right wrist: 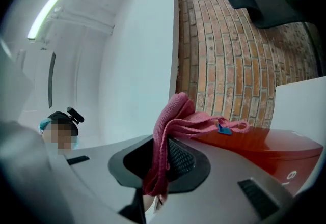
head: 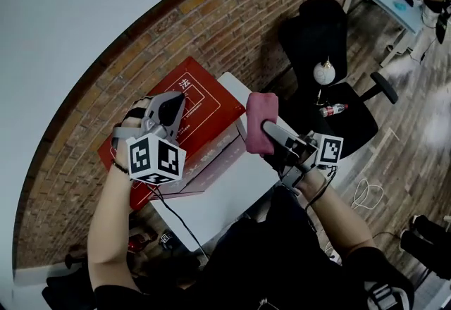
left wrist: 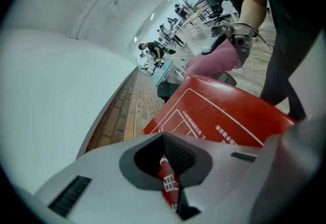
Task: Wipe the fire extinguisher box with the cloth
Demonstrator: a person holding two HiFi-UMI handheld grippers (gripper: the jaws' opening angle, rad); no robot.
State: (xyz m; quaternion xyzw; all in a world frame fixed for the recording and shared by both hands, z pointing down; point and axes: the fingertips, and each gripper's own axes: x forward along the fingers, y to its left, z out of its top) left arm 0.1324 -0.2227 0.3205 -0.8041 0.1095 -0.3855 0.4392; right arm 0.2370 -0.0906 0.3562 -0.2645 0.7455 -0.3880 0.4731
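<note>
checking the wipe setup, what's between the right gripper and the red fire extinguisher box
The pink cloth, pinched in the right gripper, drapes onto the fire extinguisher box; nothing else lies between. The right gripper view shows it.

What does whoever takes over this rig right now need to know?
Left gripper: shut on an edge of the red fire extinguisher box, which sits on the white table.
Right gripper: shut on the pink cloth, which lies against the box's right end.
Done: box and cloth both gripped; how much has been wiped doesn't show.
Left: draw the cloth across the box's faces.
</note>
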